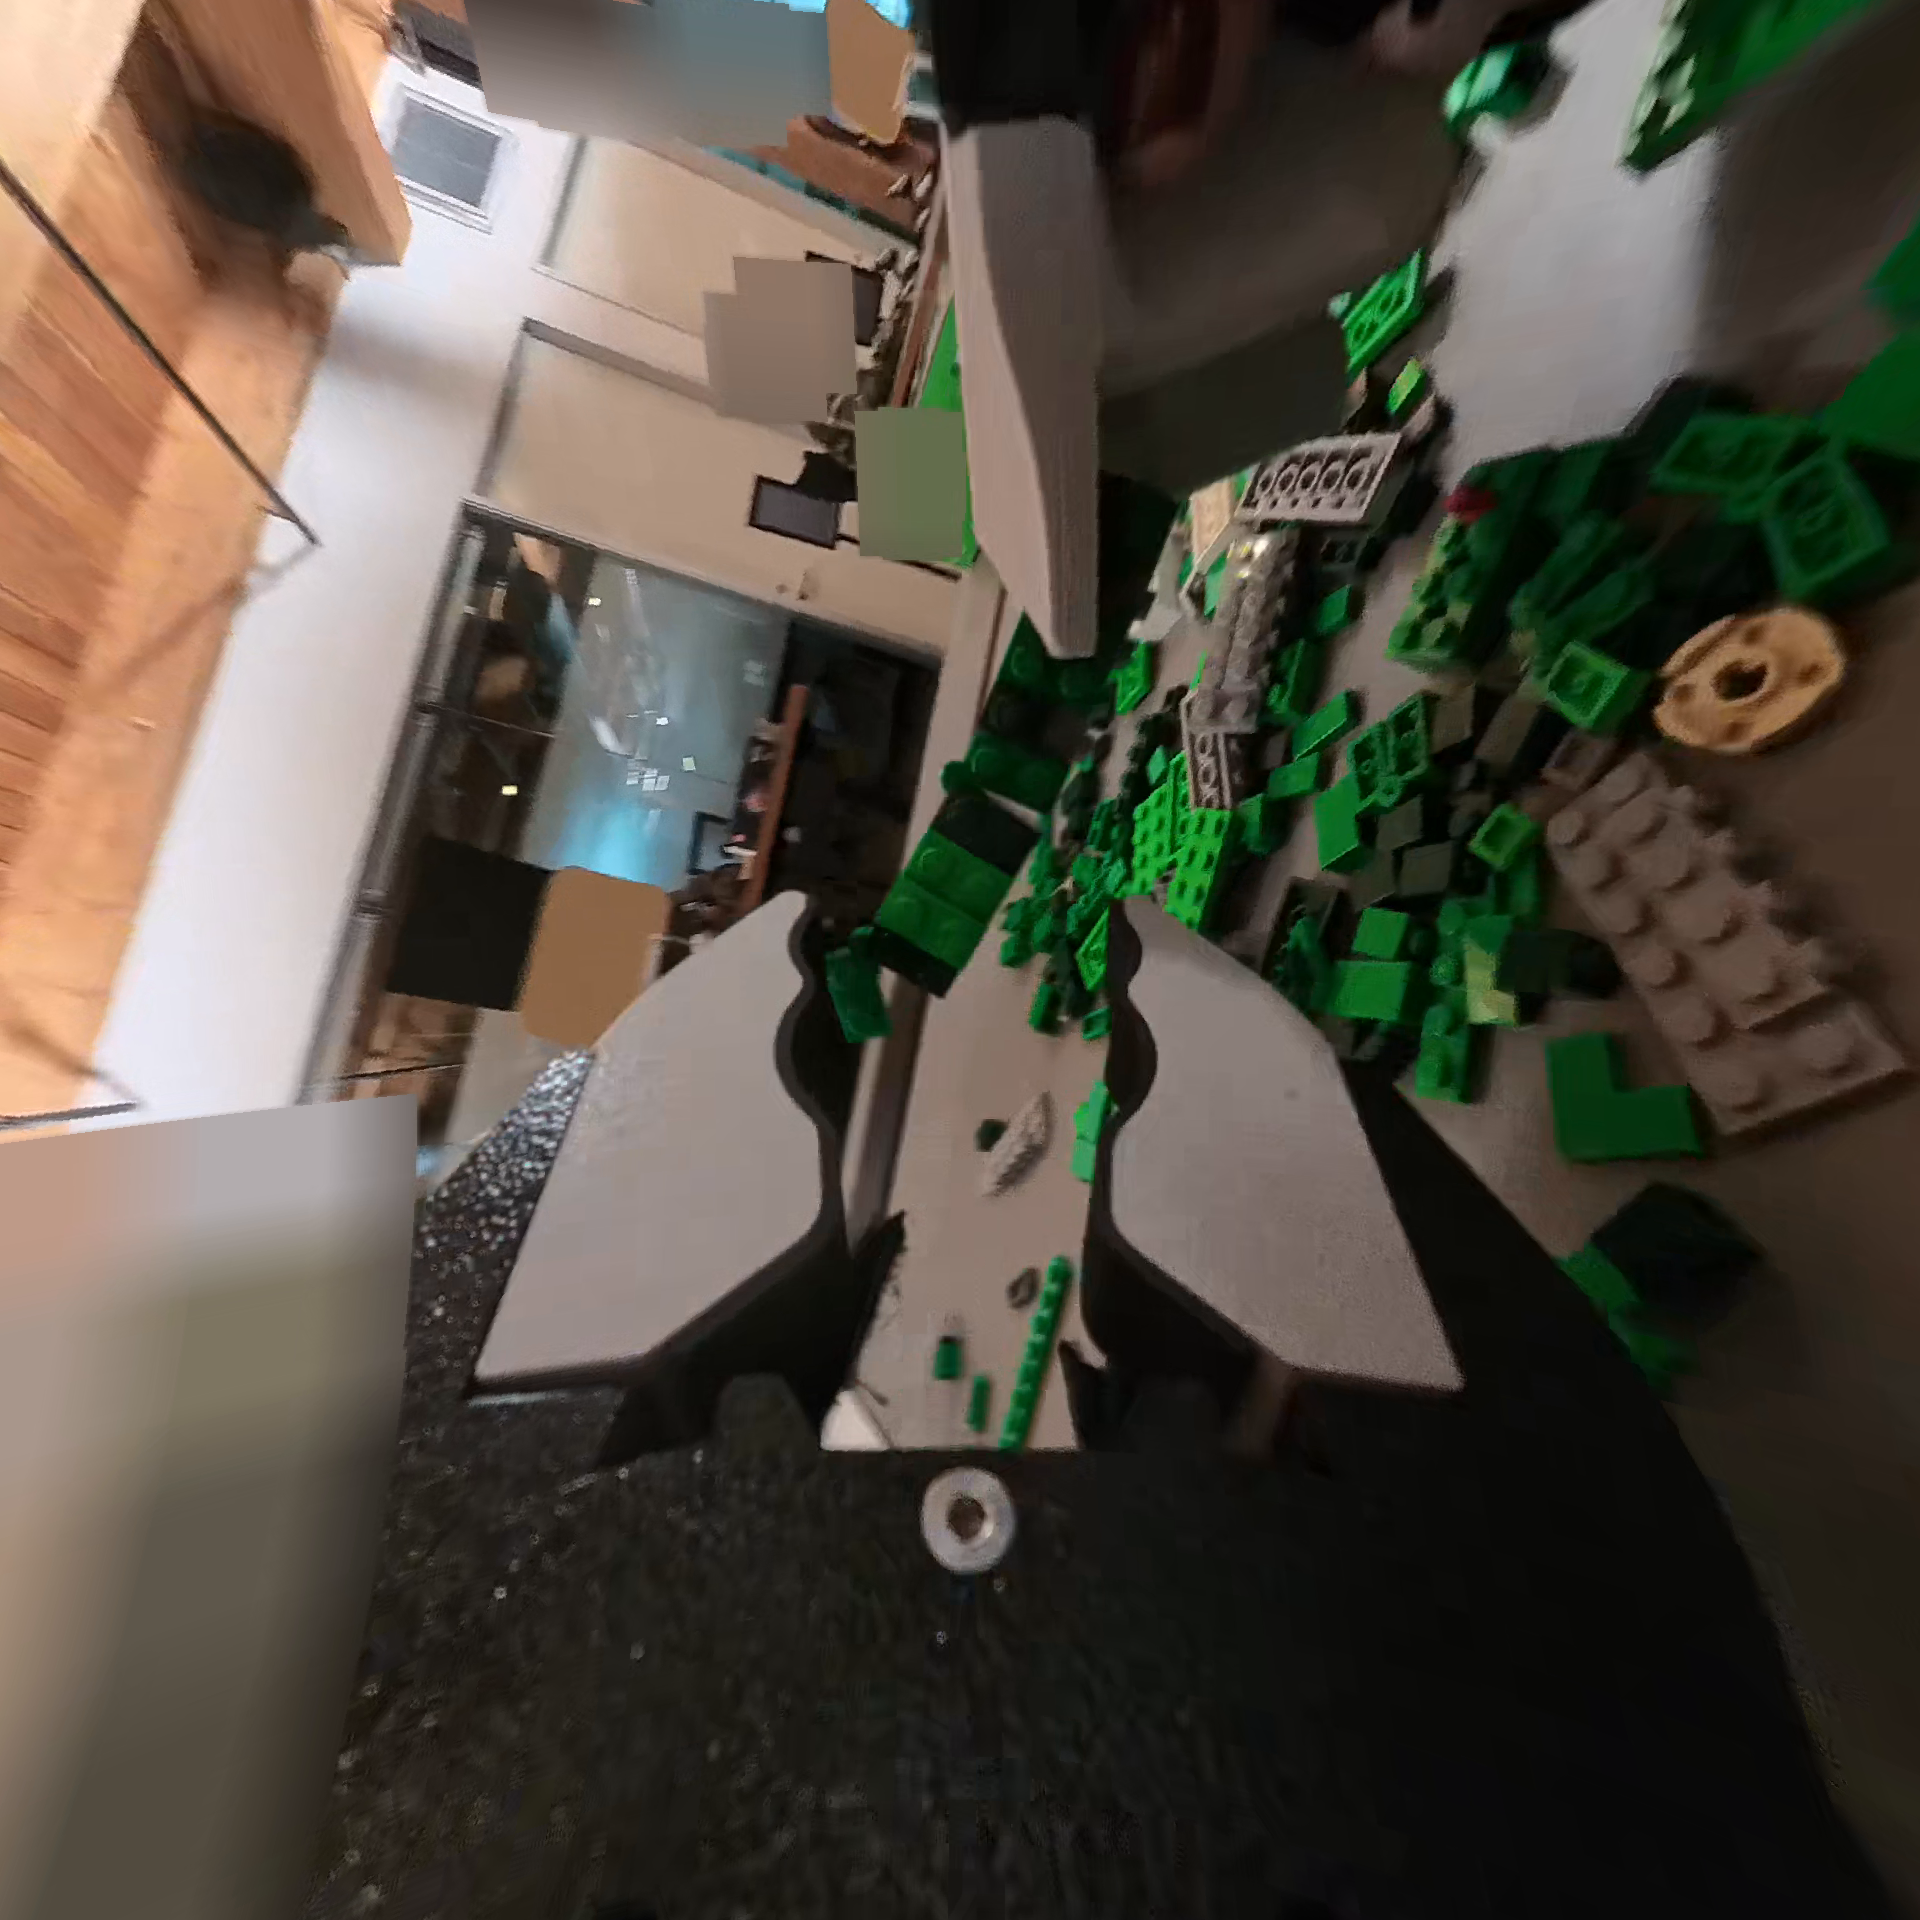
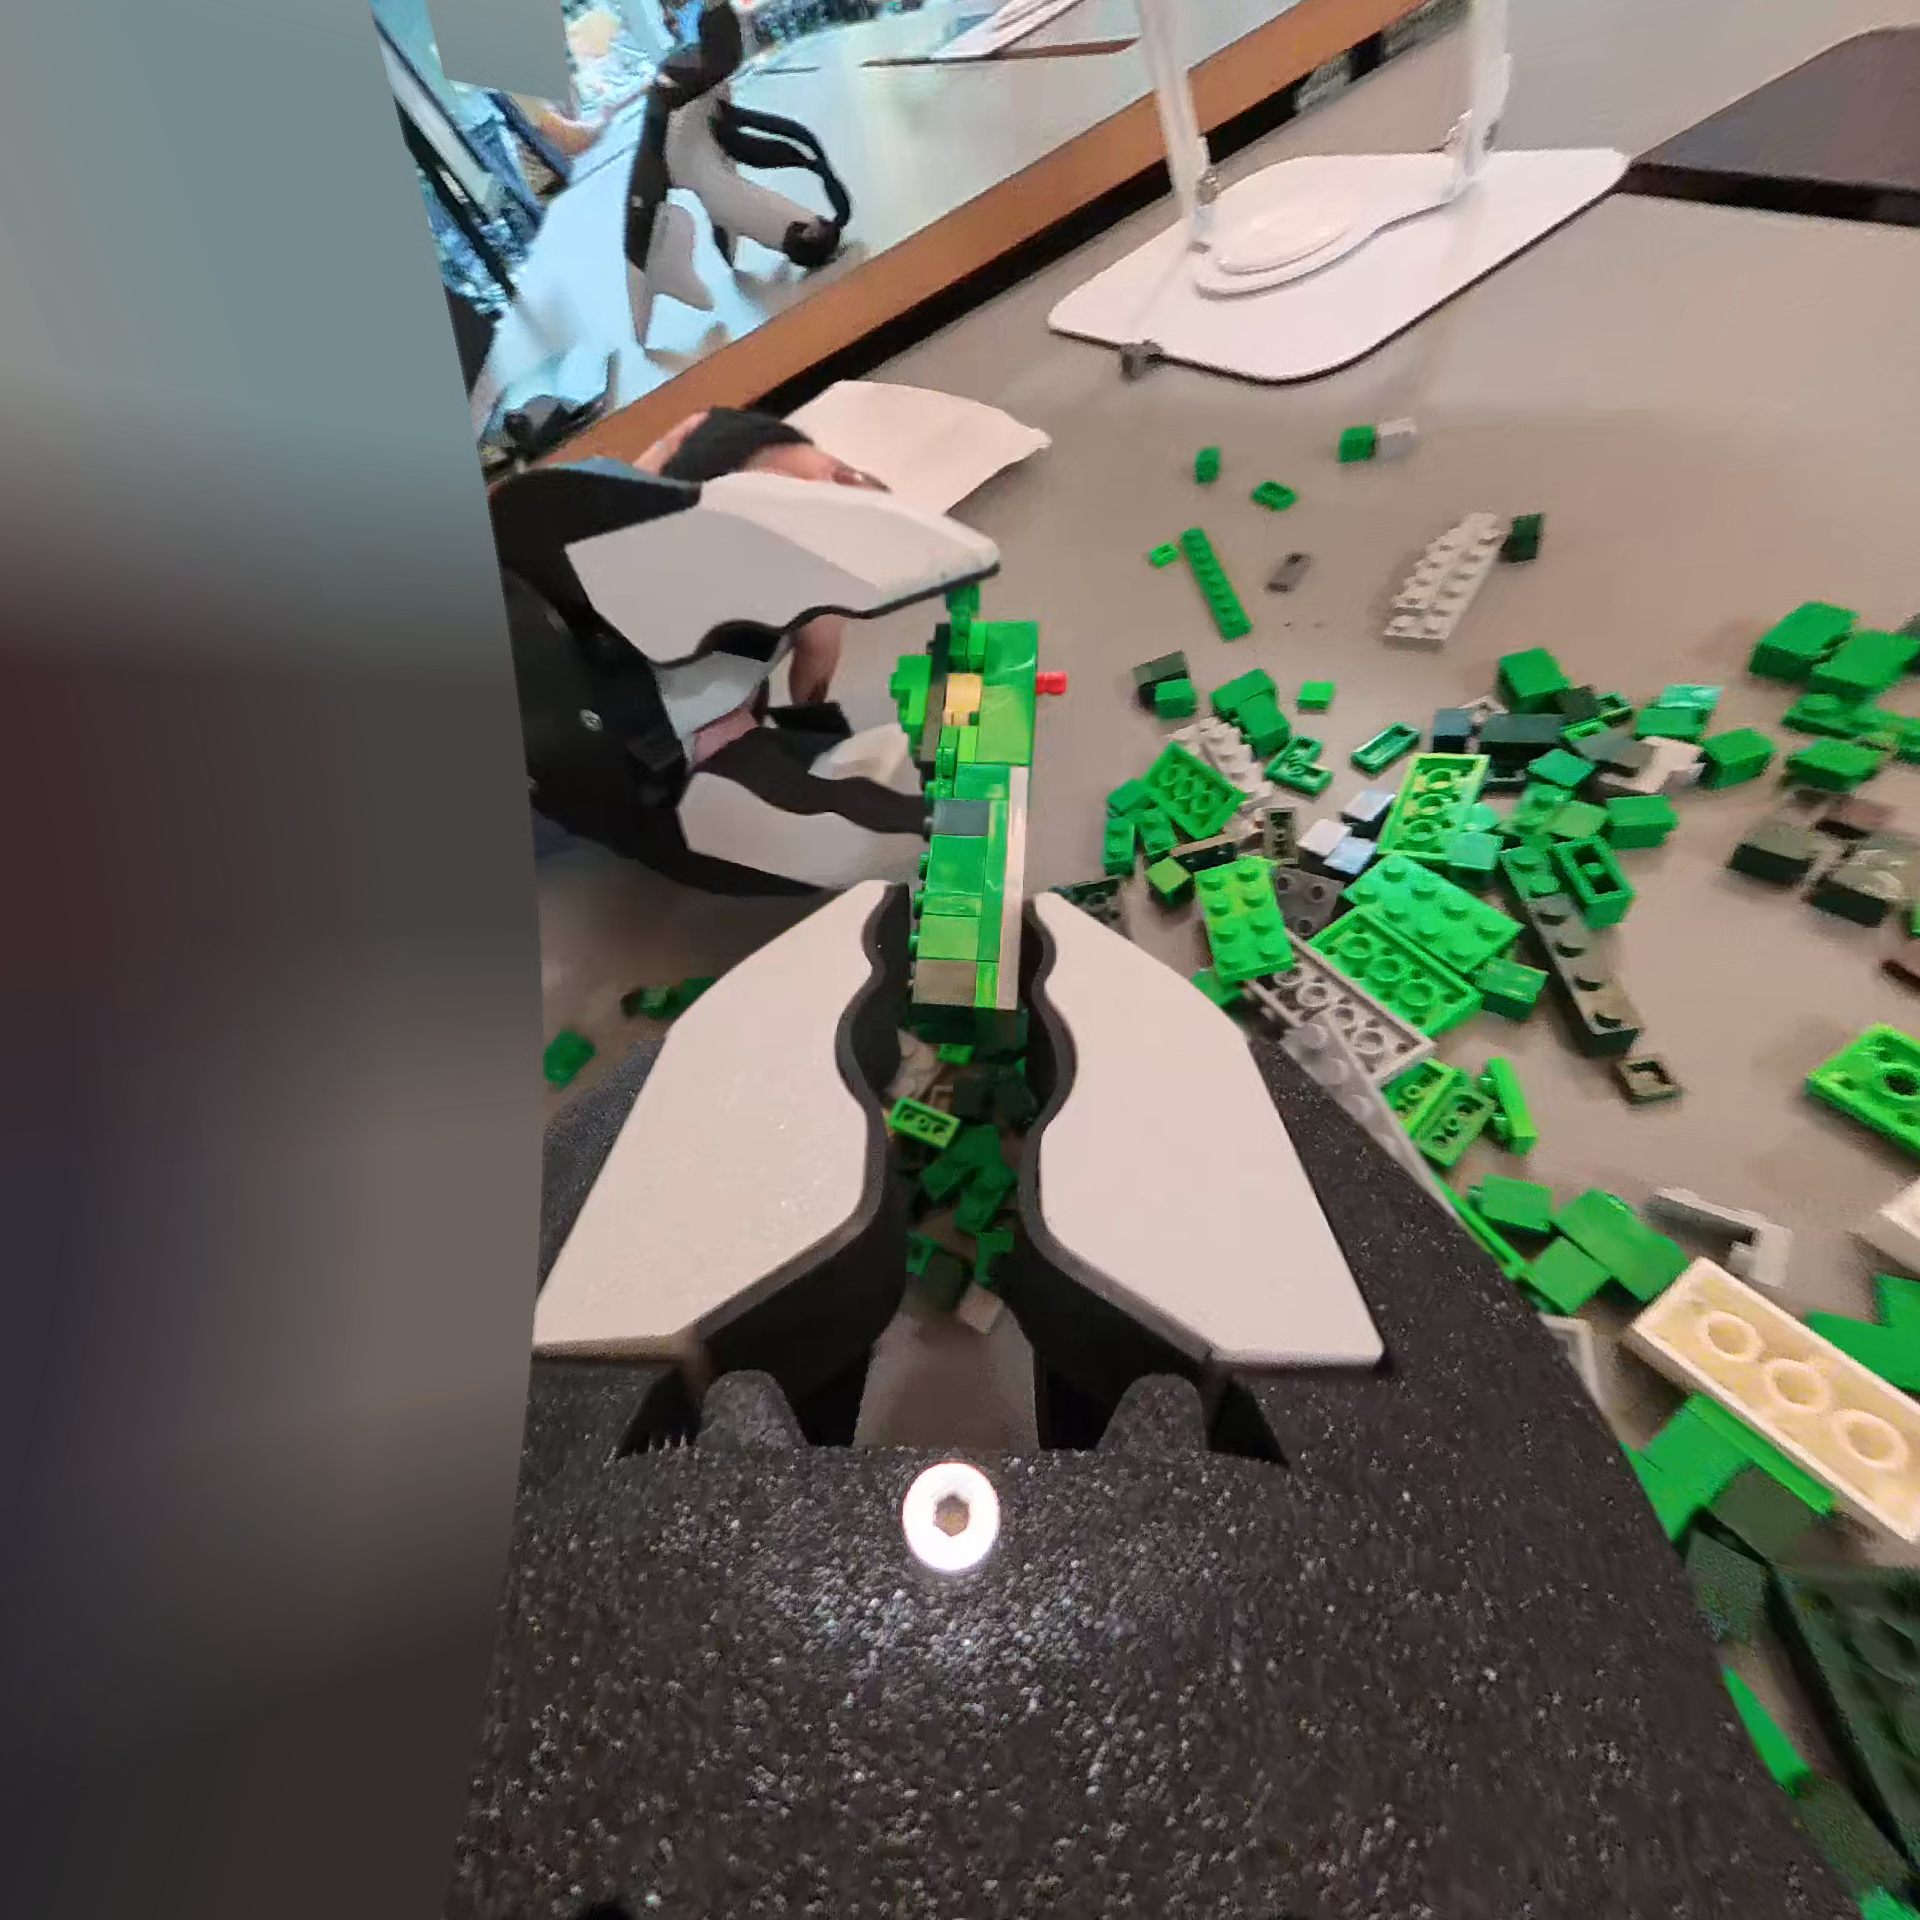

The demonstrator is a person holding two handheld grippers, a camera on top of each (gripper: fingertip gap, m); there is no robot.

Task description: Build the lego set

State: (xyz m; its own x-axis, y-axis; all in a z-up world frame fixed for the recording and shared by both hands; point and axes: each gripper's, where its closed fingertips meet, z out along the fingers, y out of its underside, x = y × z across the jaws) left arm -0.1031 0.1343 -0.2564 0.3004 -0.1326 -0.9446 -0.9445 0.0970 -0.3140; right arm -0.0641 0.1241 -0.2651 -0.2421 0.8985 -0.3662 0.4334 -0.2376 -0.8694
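Gripped between the two grey fingers of the right gripper (image 2: 961,935), the green lego assembly (image 2: 971,831) stands up from the jaws as a narrow stack of green plates and bricks with a yellowish piece and a small red stud near its top; the jaws are narrowed onto its lower end. At its upper end the left gripper (image 2: 821,623) comes in from the side, one finger lying just over the topmost green brick, though whether it presses on that brick cannot be told. In the left wrist view that gripper's own fingers stand apart with nothing between them. My judgement is that the assembly is light and stiff but brittle at its joints: a sideways push near the top could snap layers apart, so it is best held low across its broad flat faces, as now, with any pressing done straight down along the stack. Around it on the grey table (image 2: 1351,436) lie the loose green bricks (image 2: 1392,935), some grey plates (image 2: 1449,577) and a cream plate (image 2: 1787,1382), with a white stand base (image 2: 1340,239) farther off
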